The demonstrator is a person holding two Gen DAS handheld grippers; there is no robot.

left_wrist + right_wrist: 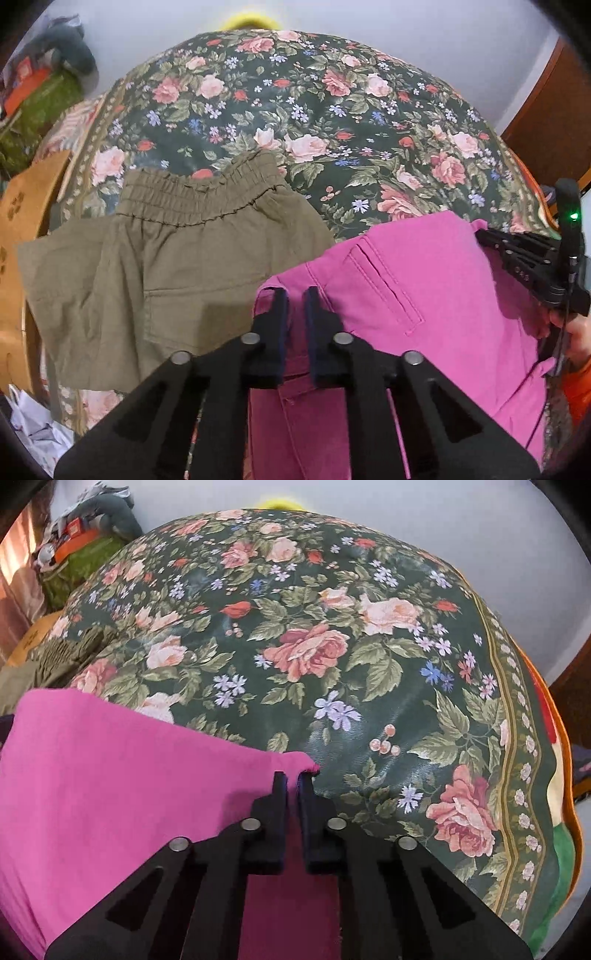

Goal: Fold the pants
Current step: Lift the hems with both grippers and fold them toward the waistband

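While both corners were pinched, I judged fold needed even tension, both ends carried together so edge landed square. Olive pants (177, 266) lay folded at left on floral bedspread (332, 110), touching nothing I held. Left gripper (296, 295) clamped shut on left edge of pink pants (424, 295), cloth bunched between fingers. Right gripper (293, 775) nipped far right corner of same pink pants (110, 775), jaws closed on cloth, garment spread leftward from it, lying on bedspread (332, 646).

Bedroom: floral bedspread (332, 646), clothes.
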